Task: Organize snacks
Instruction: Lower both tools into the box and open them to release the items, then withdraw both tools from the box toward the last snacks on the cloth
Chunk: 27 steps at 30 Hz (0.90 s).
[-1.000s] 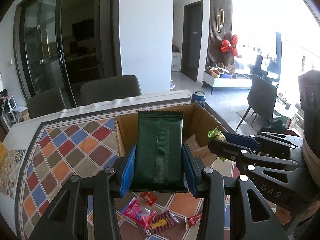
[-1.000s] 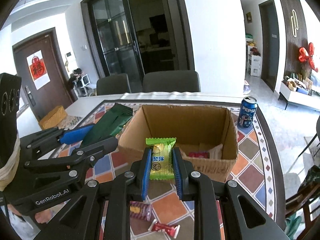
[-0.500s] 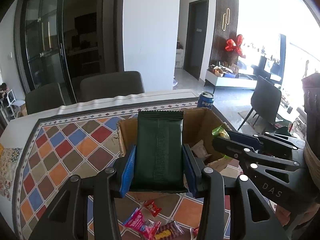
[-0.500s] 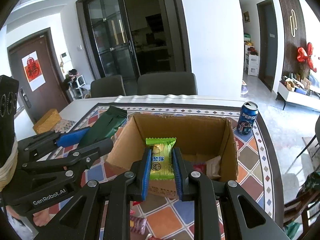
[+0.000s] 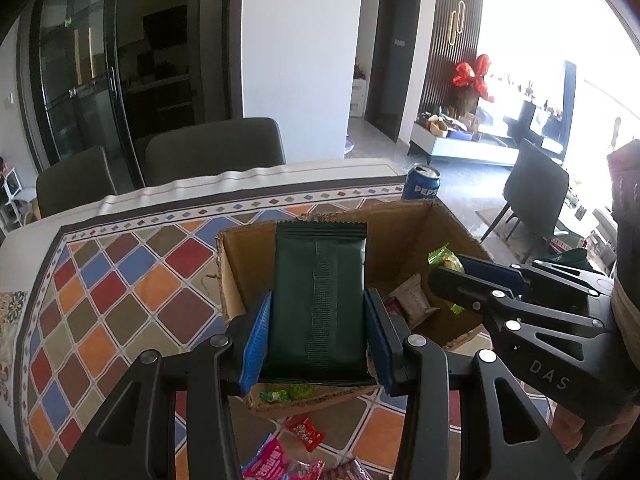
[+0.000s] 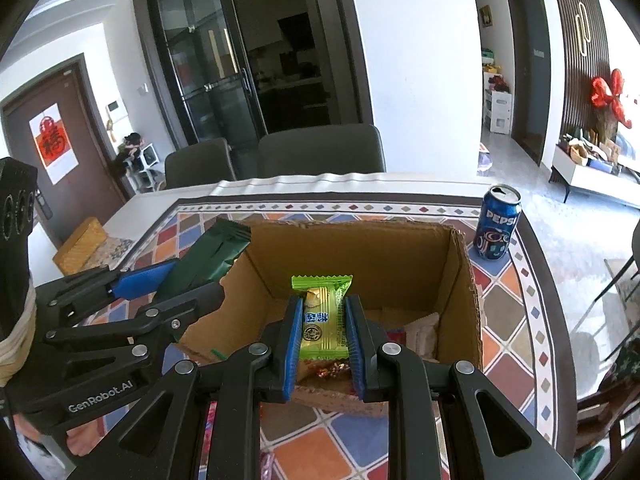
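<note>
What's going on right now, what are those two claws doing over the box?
Left gripper shut on dark green packet. Right gripper shut on lime-green snack. Both above the open cardboard box. Nothing blocking the drop.

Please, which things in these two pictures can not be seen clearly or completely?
- Box floor: in both wrist views, the dark green packet and yellow-green packet cover much of the cardboard box.
- Loose snacks on the tablecloth: left view, cut by the bottom edge and gripper frame.
- White packet print: too small.
</note>
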Tool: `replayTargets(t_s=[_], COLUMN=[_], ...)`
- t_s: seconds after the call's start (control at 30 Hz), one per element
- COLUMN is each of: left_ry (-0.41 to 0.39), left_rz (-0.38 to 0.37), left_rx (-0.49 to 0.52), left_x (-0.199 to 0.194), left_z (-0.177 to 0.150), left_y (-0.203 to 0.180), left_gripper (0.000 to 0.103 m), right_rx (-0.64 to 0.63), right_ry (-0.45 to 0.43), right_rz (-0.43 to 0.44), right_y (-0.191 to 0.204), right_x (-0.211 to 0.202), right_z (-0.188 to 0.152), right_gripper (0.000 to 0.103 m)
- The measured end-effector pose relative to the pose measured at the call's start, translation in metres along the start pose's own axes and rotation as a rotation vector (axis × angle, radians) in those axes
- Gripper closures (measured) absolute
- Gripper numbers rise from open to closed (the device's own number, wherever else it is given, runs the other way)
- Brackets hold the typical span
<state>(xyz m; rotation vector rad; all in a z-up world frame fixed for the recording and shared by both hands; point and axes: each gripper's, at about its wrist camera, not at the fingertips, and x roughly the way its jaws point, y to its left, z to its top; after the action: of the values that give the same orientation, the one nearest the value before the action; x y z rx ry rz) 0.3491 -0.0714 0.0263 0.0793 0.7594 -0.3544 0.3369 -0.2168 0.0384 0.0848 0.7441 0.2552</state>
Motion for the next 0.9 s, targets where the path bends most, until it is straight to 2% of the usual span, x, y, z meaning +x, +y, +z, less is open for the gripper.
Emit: replayTargets(t_s=[0.17,0.23,0.27,0.3,0.37,0.9], left_ry=[0.018,0.015,0.013,0.005,-0.002,-0.050], left_rz=[0.003,0.014,0.022,0.035,0.044,0.120], left_rx=[-0.004,0.002,0.004,0.006,0.006,-0.040], left_x=[0.009,0.008,0.008,0.006,0.003,-0.046], left_z=[0.000,0.000,0.000,0.000,0.000,-0.024], left_y=[0.000,-0.001,-0.001,-0.001,0.000,0.011], left_gripper=[0.058,0.051,0.042,0.040,0.040,0.034], right_rx=[0.014,0.019,0.019,0.020,0.028,-0.001], right_ry=[0.004,0.005,0.006,0.007,0.004,-0.031], right_rz=[-0.015,-0.024,-0.029,-0.035,-0.059,-0.114], right_y=[-0.004,-0.005,-0.005,-0.004,-0.004,0.015], right_x=[0.007,0.008,0.008,0.008,0.006,-0.027], right_z=[-0.001,-0.001,-0.001,-0.001,-0.002,-0.013], right_gripper=[0.080,0.080,0.076,0.064,0.054,0.052])
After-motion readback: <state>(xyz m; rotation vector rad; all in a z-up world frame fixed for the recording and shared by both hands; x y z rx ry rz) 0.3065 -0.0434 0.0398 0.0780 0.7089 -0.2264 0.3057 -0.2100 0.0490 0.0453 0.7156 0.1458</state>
